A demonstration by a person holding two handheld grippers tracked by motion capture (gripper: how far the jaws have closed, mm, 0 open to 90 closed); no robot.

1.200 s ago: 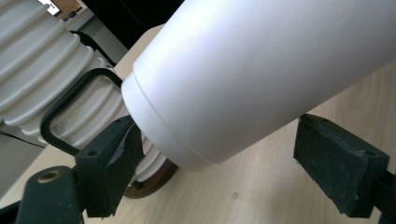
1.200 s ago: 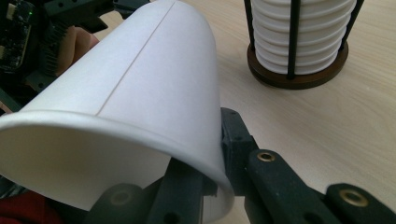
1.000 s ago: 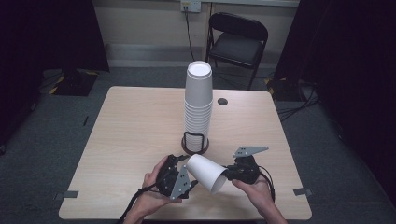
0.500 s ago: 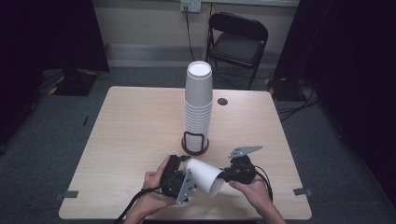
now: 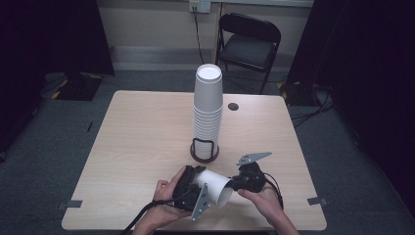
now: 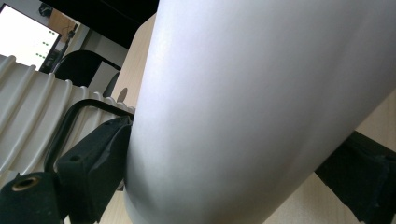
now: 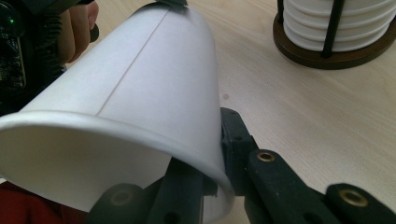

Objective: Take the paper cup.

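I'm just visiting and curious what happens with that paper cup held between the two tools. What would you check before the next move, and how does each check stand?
1. Right gripper pinches the cup's rim, one of its fingers inside and one outside: ok.
2. Left gripper clamps the white cup across its body: ok, both jaws sit against its sides.
3. Cup undamaged: cannot tell; the wall looks smooth, but the pinched part of the rim is hidden.
4. Cup is a single one, not two nested: cannot tell.
5. Stack of cups upright in its holder: ok.
6. Bare table around the hands: ok.
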